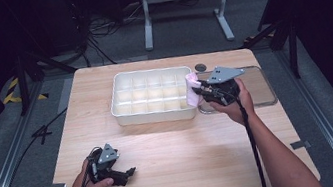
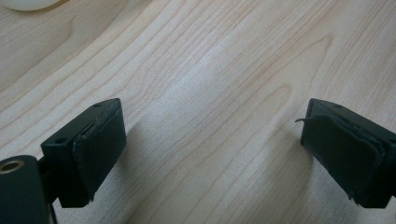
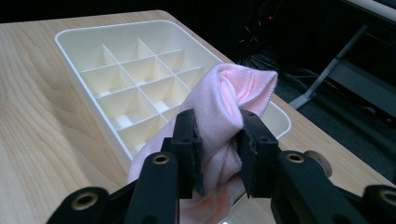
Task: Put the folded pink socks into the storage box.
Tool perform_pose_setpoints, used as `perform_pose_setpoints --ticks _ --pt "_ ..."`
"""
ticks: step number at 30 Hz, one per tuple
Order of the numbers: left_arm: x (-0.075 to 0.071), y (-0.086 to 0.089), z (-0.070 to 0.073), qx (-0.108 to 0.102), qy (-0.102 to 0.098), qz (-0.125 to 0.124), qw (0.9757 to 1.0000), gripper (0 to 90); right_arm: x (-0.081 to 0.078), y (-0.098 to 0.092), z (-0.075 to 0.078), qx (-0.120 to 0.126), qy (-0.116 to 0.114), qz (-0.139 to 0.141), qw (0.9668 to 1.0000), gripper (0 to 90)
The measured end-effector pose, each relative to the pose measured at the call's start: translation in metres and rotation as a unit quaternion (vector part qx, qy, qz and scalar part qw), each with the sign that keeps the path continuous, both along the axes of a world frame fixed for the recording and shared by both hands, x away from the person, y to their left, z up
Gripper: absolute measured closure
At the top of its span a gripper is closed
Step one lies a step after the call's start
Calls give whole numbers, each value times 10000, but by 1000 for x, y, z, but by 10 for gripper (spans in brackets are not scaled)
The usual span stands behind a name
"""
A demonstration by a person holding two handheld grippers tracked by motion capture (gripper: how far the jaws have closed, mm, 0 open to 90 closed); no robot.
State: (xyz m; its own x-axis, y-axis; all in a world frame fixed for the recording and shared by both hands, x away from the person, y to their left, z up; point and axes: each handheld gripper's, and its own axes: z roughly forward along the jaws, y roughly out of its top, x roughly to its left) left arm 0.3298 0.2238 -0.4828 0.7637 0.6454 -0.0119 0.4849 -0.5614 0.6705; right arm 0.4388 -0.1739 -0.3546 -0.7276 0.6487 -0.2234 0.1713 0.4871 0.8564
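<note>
Between right tongs (image 3: 218, 149): one pink cloth (image 3: 233, 100)

- Surface (image 1: 172, 143): pale wood, smooth, matt grain.
- Compartment tray (image 3: 88, 39): cream plastic, slightly glossy.
- Pink cloth (image 3: 233, 93): soft, finely ribbed fabric.
- Jaws: matt black.

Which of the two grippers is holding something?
The right gripper, beside the white divided tray, is clamped on a rolled pink cloth. The left gripper has nothing between its open jaws, just bare table.

Wooden table (image 1: 172, 143) bears white divided tray (image 1: 154, 111) and clear lid (image 1: 260, 90)
</note>
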Motion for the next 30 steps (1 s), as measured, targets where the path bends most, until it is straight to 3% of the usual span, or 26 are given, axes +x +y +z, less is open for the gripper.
perform_pose_setpoints --ticks 14,30 --pt "0 0 0 5 -5 2 10000 70 25 18 -14 -258 129 -104 9995 704" --pt "0 0 0 -11 6 8 10000 70 37 27 -30 -452 266 -148 9985 703"
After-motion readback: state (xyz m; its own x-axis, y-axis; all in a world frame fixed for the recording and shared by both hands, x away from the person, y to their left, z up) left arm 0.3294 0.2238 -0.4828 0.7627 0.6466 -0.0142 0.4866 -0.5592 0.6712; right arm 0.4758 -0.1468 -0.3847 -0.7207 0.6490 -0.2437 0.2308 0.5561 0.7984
